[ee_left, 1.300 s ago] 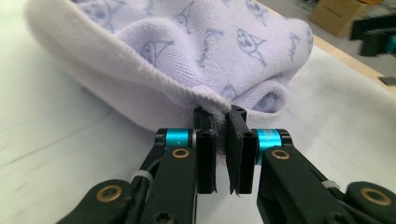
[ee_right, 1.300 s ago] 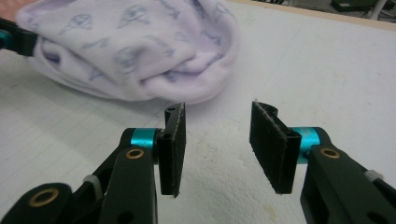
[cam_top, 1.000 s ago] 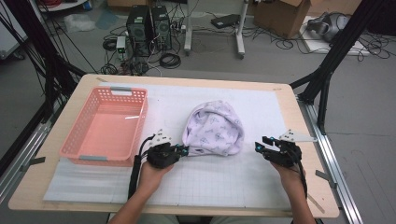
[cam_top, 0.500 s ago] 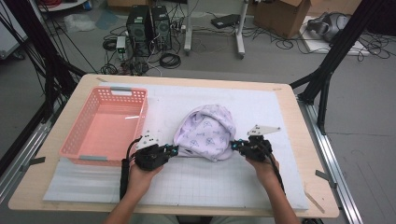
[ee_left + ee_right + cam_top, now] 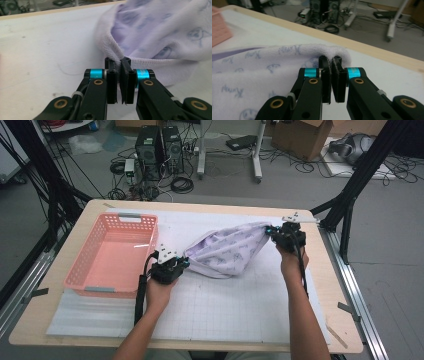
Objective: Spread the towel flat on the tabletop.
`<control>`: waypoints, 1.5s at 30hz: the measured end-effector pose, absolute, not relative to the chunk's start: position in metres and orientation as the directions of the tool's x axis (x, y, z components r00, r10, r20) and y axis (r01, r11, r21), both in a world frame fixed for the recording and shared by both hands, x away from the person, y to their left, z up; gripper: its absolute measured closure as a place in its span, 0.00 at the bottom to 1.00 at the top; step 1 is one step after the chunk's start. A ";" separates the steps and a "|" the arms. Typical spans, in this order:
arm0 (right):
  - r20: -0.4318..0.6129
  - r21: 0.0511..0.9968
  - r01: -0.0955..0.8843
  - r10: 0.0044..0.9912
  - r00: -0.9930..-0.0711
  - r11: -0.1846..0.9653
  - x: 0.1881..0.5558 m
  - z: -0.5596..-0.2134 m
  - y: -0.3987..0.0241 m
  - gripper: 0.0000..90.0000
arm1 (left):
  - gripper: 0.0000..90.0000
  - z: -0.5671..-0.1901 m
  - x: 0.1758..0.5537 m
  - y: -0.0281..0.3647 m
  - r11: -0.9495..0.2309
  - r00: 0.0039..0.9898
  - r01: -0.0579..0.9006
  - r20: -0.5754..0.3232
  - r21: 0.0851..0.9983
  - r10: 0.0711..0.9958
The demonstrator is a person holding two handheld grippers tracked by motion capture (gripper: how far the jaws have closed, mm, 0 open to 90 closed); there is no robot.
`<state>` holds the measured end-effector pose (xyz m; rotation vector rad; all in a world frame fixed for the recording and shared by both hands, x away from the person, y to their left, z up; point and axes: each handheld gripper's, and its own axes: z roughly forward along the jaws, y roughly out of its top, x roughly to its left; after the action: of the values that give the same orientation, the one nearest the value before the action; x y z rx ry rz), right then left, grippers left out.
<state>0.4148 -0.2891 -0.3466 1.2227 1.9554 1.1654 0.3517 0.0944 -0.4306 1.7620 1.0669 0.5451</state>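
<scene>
A pale lilac printed towel (image 5: 227, 252) hangs stretched above the white grid mat between my two grippers. My left gripper (image 5: 182, 263) is shut on the towel's hemmed edge (image 5: 117, 53) at its near left end, just right of the pink basket. My right gripper (image 5: 270, 231) is shut on a fold of the towel (image 5: 329, 53) at its far right end, lifted off the mat near the table's right side. In each gripper view the cloth is pinched tight between the black jaws. The right jaws have just closed on the cloth.
A pink plastic basket (image 5: 90, 275) stands on the left of the table with nothing in it. The white grid mat (image 5: 240, 312) covers most of the tabletop. Black frame legs (image 5: 350, 200) stand at the right edge, with computers and cables on the floor beyond.
My right gripper came in to the bunched towel, closed on its right edge and pulled it up and to the far right, stretching the cloth out. My left gripper kept its grip and shifted slightly.
</scene>
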 end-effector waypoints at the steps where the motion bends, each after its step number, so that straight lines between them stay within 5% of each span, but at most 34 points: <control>1: -0.005 0.876 0.434 0.903 -0.429 0.211 0.419 -0.345 -0.290 0.97 | 0.94 -0.431 0.354 0.090 -0.154 0.516 0.415 -0.092 0.896 0.852; 5: -0.080 0.860 0.437 0.915 -0.394 0.263 0.433 -0.346 -0.285 0.97 | 0.88 -0.432 0.365 0.078 -0.159 0.465 0.448 -0.077 0.880 0.882; 7: -0.045 0.854 0.463 0.920 -0.390 0.238 0.438 -0.350 -0.285 0.95 | 0.64 -0.431 0.364 0.076 -0.118 0.464 0.485 -0.141 0.866 0.875; 12: -0.014 0.850 0.474 0.908 -0.418 0.232 0.433 -0.354 -0.283 0.64 | 0.48 -0.429 0.340 0.069 -0.185 0.567 0.426 -0.102 0.886 0.817; 22: 0.025 0.884 0.424 0.885 -0.465 0.198 0.382 -0.357 -0.299 0.60 | 0.49 -0.435 0.323 0.040 -0.240 0.717 0.388 -0.129 0.890 0.685; 29: 0.078 0.859 0.463 0.838 -0.540 0.219 0.338 -0.394 -0.303 0.58 | 0.49 -0.449 0.331 0.006 -0.382 0.727 0.403 -0.038 0.832 0.685; 34: 0.021 0.799 0.489 0.797 -0.604 0.350 0.330 -0.425 -0.282 0.63 | 0.81 -0.447 0.329 0.001 -0.459 0.744 0.374 0.034 0.806 0.667; 37: 0.057 0.790 0.505 0.779 -0.625 0.347 0.333 -0.437 -0.271 0.64 | 0.85 -0.444 0.328 0.007 -0.446 0.748 0.383 0.012 0.809 0.664; 40: 0.054 0.801 0.489 0.771 -0.635 0.347 0.338 -0.440 -0.260 0.69 | 0.85 -0.439 0.325 0.015 -0.427 0.757 0.380 -0.011 0.820 0.653; 43: 0.058 0.802 0.483 0.760 -0.648 0.351 0.346 -0.441 -0.253 0.90 | 0.85 -0.433 0.320 0.028 -0.413 0.764 0.373 -0.023 0.831 0.645; 45: 0.063 0.813 0.475 0.760 -0.647 0.337 0.347 -0.438 -0.256 0.94 | 0.85 -0.429 0.318 0.040 -0.392 0.761 0.377 -0.040 0.839 0.647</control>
<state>0.3466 -0.2556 -0.4381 1.0983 2.2787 1.2158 0.3178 0.0399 -0.4286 2.0257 0.7696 0.3657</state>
